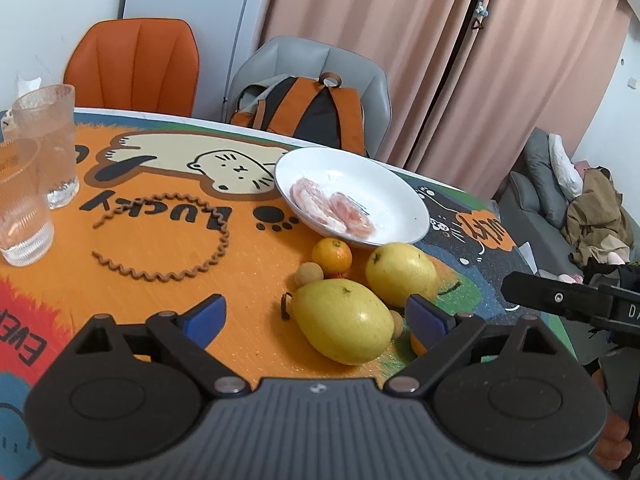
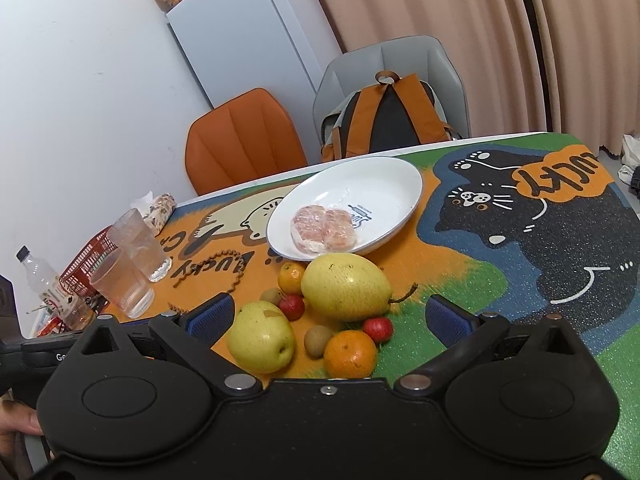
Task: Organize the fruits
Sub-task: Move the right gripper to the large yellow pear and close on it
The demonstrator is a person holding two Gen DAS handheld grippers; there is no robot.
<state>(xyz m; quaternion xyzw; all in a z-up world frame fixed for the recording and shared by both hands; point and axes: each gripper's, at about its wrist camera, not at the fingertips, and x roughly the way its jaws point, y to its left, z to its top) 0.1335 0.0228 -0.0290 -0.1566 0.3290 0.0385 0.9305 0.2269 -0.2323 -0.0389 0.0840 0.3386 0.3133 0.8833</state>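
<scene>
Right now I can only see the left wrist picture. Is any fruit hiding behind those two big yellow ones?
Observer: Yes. The right wrist view shows a small red fruit tucked between the pear and the big yellow fruit.
Operator: And the orange sliver behind the blue finger?
Observer: That is a whole orange, lying free on the table mat.
Operator: Is there anything past the two glasses?
Observer: A red basket stands just behind the glasses.
</scene>
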